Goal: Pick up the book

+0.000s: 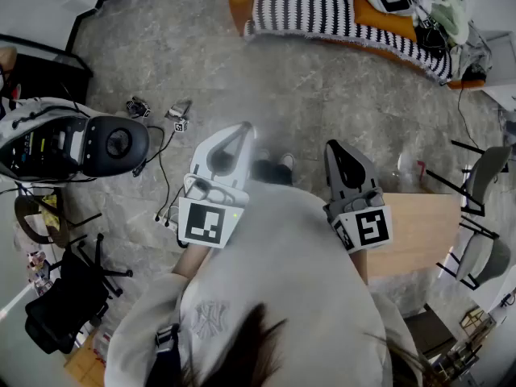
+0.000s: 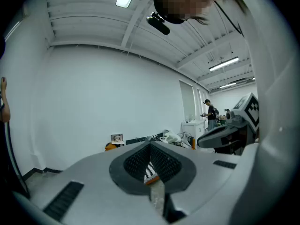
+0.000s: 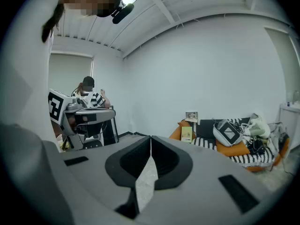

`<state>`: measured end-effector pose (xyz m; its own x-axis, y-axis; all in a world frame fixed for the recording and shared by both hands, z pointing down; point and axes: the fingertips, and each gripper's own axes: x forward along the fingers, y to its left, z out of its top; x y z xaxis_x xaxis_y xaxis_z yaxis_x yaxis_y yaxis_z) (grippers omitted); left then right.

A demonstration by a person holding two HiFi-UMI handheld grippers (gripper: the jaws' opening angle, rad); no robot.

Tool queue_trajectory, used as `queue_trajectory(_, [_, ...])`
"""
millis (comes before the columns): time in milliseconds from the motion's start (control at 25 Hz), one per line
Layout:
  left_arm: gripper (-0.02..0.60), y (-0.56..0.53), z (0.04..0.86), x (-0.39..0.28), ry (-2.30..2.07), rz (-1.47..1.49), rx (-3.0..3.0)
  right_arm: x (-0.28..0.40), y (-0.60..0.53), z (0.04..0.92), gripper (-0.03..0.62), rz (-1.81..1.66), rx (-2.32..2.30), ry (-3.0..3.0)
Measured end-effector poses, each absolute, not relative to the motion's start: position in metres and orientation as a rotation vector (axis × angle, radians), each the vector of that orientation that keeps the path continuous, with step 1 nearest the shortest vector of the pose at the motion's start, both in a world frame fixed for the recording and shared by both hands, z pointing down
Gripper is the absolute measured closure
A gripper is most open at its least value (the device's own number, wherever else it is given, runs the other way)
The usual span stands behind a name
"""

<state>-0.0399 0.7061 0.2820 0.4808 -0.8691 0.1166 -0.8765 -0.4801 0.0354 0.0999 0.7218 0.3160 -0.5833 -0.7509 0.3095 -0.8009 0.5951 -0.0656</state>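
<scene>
The right gripper (image 3: 150, 139) is pressing its jaws together with nothing between them. The left gripper (image 2: 150, 146) is also meeting at the tips and gripping nothing; only a sliver of distant striped cloth is showing through its slot. In the head view both are hanging in front of the person's chest, above bare floor.

The task is not looking started. The likeliest book (image 3: 186, 134), thin and yellow-green, is standing upright right of centre in the right gripper view. It is leaning against an orange cushion (image 3: 178, 131) on the striped couch (image 3: 243, 156), well apart from both grippers. The approach, the opening of a gripper, the grasp and the lift all seem to be left.

No writing is reading clearly. The book's cover is too small to make out, and each marker cube (image 1: 367, 226) is carrying only a black-and-white square pattern. The grey sweatshirt (image 1: 274, 272) is showing 1 faint interlaced monogram that I cannot decipher.
</scene>
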Motion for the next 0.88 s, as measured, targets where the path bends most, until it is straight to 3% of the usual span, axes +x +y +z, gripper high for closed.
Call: queue_trajectory(880, [0.572,0.698,0.276,0.002,-1.609,0.125,2.644,0.157,0.727,0.317,0.568,0.316,1.315,-2.662])
